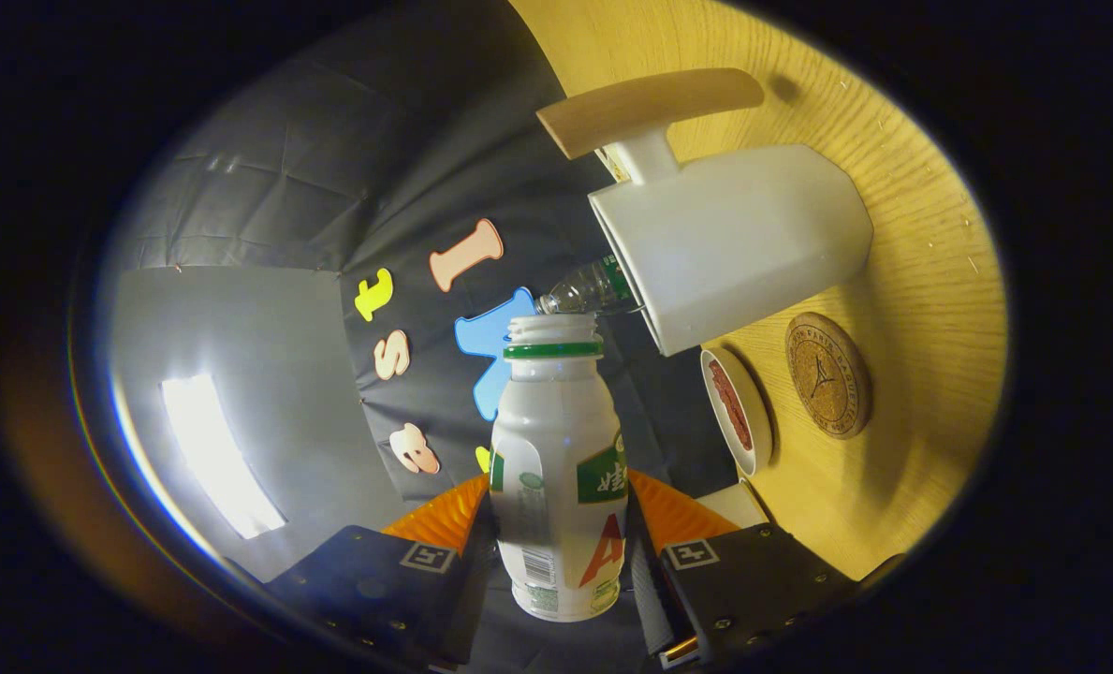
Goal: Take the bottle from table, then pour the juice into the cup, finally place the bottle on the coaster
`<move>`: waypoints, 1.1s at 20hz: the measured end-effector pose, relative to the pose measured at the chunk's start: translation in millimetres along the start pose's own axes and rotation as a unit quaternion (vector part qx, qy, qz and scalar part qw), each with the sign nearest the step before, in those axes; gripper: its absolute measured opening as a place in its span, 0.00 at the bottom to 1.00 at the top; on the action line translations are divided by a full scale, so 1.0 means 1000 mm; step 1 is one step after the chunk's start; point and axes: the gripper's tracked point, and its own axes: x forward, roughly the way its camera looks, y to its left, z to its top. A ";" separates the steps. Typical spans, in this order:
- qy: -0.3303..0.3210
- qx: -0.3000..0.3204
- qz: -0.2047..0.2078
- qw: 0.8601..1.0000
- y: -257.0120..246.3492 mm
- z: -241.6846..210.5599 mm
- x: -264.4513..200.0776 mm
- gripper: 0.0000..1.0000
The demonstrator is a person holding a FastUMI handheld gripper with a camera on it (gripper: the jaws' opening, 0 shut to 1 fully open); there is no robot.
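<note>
The gripper [561, 562] has its two fingers closed in on the lower body of a small white plastic bottle with a green neck ring and a green-and-red label [556, 477], one finger pressing each side, so the bottle is held firmly between them. The bottle's cap is off and its open mouth points away from the fingers, and the whole scene looks rolled over, the bottle tipped sideways relative to the pale wooden table [921, 281]. Just beyond the bottle's mouth, slightly to one side, stands a tall white angular cup with a rounded wooden handle [734, 239], its opening facing toward the bottle's neck; the two are close but apart. Near the cup's rim a clear plastic bottle neck [589, 288] pokes out, though I can't quite tell where it sits behind the cup. Past the cup on the table lie a small white dish with something reddish in it [739, 407] and, beside that, a round cork coaster [827, 374].
</note>
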 end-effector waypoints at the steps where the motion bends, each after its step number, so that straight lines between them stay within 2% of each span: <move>1: 0.000 0.000 0.001 1.000 0.000 0.001 -0.001 0.66; 22: 0.000 -0.011 -0.001 1.000 0.003 0.006 0.002 0.66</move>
